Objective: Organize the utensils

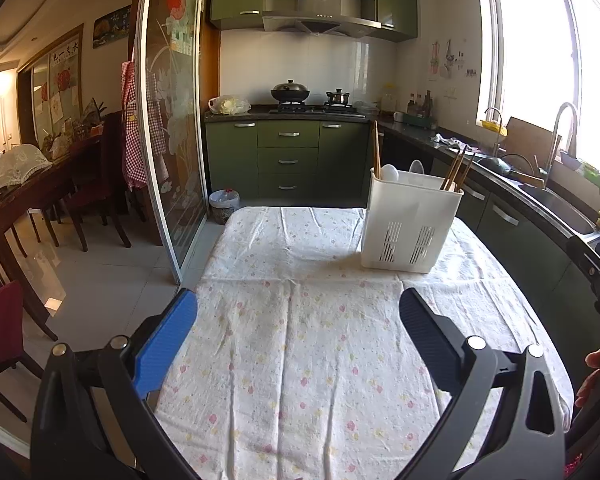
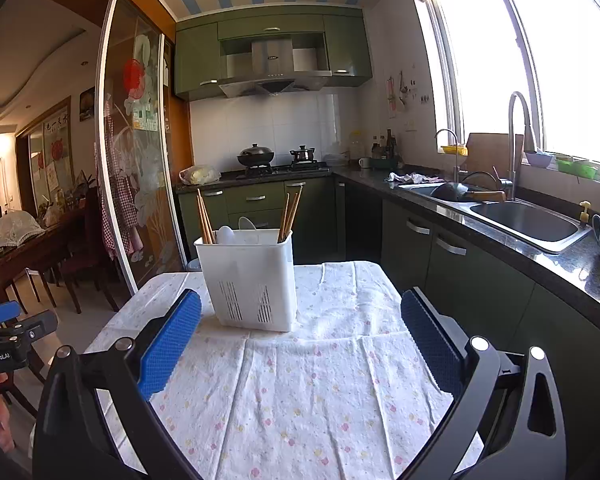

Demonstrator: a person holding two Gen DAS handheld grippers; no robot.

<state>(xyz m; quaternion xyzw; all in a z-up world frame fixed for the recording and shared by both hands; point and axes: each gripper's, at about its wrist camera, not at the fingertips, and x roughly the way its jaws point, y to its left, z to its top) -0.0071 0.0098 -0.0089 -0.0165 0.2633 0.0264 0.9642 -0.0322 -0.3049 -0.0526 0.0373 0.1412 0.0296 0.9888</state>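
A white slotted utensil holder point(image 1: 410, 224) stands upright on the flowered tablecloth point(image 1: 300, 360), toward the far right of the table. It also shows in the right wrist view point(image 2: 252, 280). Wooden chopsticks point(image 1: 377, 152) stand in its left corner and more chopsticks point(image 1: 458, 170) lean in its right corner. White spoons point(image 1: 390, 172) sit between them. My left gripper point(image 1: 298, 312) is open and empty, above the near cloth. My right gripper point(image 2: 300, 312) is open and empty, just short of the holder.
The tablecloth point(image 2: 320, 380) covers a small table. A dark counter with a sink point(image 2: 528, 224) runs along the right. Green cabinets and a stove point(image 1: 300, 108) stand behind. A glass sliding door point(image 1: 168, 120) and dining chairs point(image 1: 96, 192) are to the left.
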